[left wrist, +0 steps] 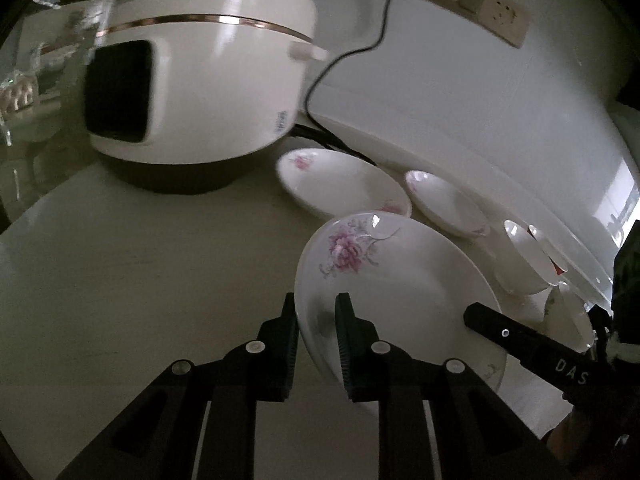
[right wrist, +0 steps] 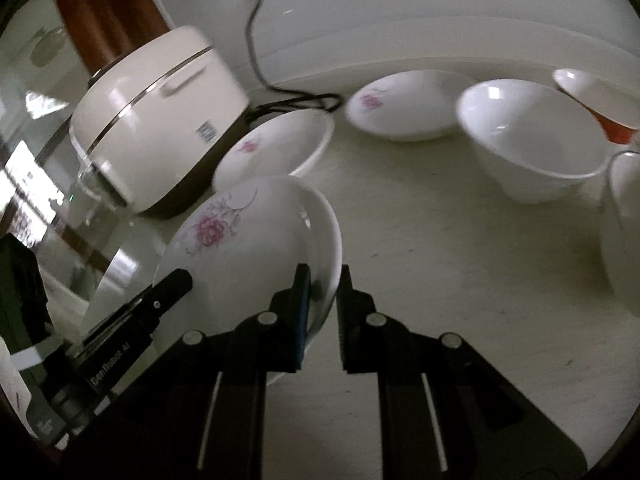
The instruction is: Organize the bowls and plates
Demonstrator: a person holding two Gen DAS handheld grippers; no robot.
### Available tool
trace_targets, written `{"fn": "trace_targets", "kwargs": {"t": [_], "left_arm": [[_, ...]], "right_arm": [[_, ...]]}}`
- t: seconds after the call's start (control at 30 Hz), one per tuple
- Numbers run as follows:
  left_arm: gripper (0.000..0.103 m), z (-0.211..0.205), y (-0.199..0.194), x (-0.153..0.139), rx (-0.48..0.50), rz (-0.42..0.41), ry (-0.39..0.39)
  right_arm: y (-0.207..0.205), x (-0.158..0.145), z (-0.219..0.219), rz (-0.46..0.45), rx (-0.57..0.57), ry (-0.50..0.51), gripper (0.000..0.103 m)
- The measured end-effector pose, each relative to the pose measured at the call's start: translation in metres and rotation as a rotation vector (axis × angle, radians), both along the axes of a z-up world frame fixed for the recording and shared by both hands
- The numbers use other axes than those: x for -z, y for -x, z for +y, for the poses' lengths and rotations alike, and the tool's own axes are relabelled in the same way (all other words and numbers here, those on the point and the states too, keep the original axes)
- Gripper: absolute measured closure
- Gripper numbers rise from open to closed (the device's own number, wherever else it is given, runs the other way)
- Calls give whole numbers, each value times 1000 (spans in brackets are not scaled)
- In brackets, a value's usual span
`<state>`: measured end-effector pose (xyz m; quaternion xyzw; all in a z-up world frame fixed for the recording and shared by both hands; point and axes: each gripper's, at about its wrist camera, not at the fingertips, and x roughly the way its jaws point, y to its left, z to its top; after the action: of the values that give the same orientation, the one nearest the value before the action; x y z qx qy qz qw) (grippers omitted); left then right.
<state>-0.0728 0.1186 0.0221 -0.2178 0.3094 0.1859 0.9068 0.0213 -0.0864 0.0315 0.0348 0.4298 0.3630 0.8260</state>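
A white plate with a pink flower (left wrist: 400,280) is held between both grippers, above the table. My left gripper (left wrist: 316,304) is shut on its left rim, one finger under and one inside. My right gripper (right wrist: 324,276) is shut on the opposite rim of the same plate (right wrist: 248,248). A second flowered plate (left wrist: 340,180) (right wrist: 276,148) lies behind it by the rice cooker. A third, smaller flowered plate (left wrist: 444,200) (right wrist: 404,108) lies further right. A white bowl (right wrist: 532,140) (left wrist: 524,256) stands on the table.
A white rice cooker (left wrist: 200,68) (right wrist: 156,120) stands at the back left with its black cord (left wrist: 340,60) running up the wall. An orange-sided bowl (right wrist: 600,104) and another white bowl (right wrist: 624,224) sit at the right. The beige table (right wrist: 440,264) has a raised back ledge.
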Motion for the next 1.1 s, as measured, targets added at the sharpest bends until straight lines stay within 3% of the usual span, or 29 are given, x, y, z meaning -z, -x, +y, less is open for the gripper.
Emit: {"fn": "trace_targets", "kwargs": {"t": [0.63, 0.8, 0.97, 1.1], "left_arm": [[84, 66, 66, 10, -44, 57, 47], [84, 75, 76, 12, -64, 61, 45], [84, 88, 82, 16, -100, 56, 90], [84, 86, 89, 14, -125, 43, 62]], "right_arm": [[67, 9, 65, -28, -175, 11, 85], [78, 9, 77, -57, -220, 37, 85], [85, 12, 89, -67, -264, 49, 84], [84, 13, 92, -55, -275, 43, 84]]}}
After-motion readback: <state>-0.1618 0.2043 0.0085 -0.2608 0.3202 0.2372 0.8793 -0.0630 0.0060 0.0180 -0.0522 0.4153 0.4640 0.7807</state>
